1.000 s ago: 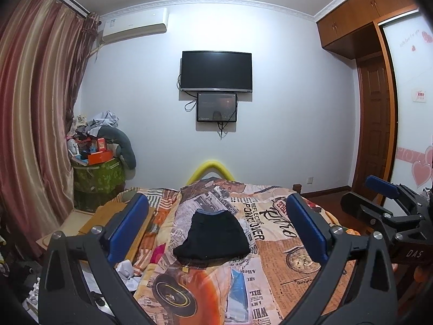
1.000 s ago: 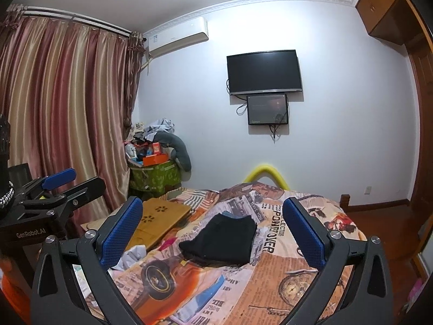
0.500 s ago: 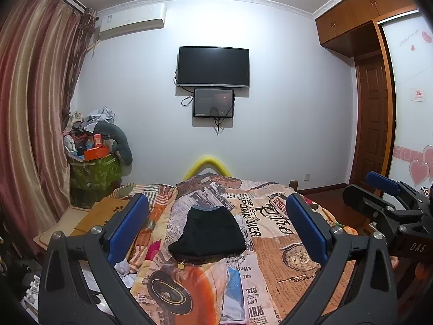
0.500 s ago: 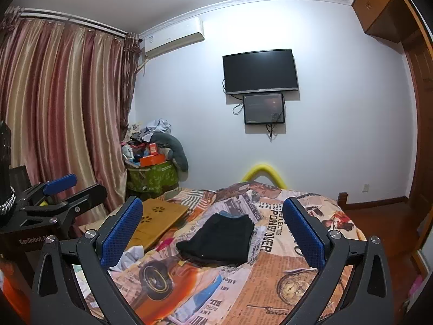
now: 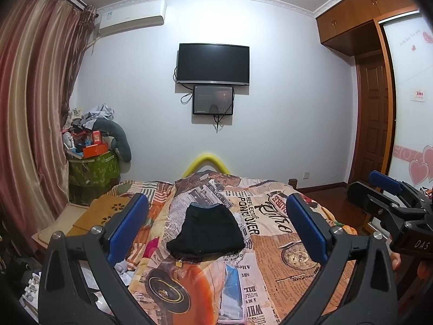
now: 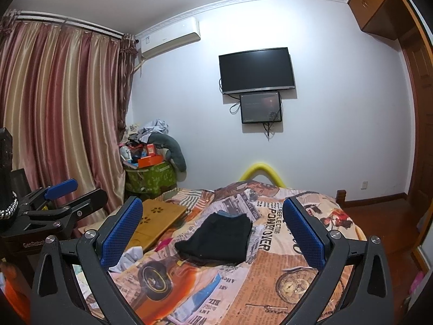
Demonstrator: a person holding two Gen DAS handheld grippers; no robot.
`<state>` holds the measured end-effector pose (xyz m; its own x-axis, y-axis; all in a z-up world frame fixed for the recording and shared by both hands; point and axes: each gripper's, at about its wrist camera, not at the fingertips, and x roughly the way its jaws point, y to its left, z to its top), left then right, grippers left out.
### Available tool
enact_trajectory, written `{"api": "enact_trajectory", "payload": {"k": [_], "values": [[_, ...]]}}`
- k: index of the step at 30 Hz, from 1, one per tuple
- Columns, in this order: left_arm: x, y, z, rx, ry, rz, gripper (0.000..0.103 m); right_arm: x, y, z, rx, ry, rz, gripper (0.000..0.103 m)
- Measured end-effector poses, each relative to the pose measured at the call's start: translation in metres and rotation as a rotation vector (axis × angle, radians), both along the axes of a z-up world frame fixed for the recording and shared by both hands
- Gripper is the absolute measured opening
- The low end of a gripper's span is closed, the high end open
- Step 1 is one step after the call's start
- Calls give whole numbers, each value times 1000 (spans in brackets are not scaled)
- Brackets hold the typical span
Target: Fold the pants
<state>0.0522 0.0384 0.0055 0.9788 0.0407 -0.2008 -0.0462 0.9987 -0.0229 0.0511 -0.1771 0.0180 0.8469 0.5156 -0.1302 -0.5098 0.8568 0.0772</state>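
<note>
The black pants (image 5: 207,230) lie folded into a compact block on the patterned bedspread (image 5: 270,257), with a blue waistband edge at the far side. They also show in the right wrist view (image 6: 216,237). My left gripper (image 5: 216,227) is open and empty, held well back from and above the pants. My right gripper (image 6: 212,230) is open and empty, likewise held back. Each gripper shows at the edge of the other's view: the right gripper (image 5: 389,197) and the left gripper (image 6: 65,197).
A wooden lap desk (image 6: 154,222) lies at the bed's left edge. A green bin piled with clutter (image 5: 93,168) stands by the curtain (image 5: 32,122). A TV (image 5: 213,63) hangs on the far wall. A wardrobe (image 5: 379,94) stands at right.
Both grippers have tilted slightly upward and drawn back a little; the pants have not moved. Both stay open.
</note>
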Motion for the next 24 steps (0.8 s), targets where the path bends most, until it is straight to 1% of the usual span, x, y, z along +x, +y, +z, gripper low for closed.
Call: {"api": "enact_trajectory", "payload": {"k": [24], "values": [[0, -4, -1, -7, -3, -16, 103, -2, 2, 1, 2, 7, 2, 103]]}}
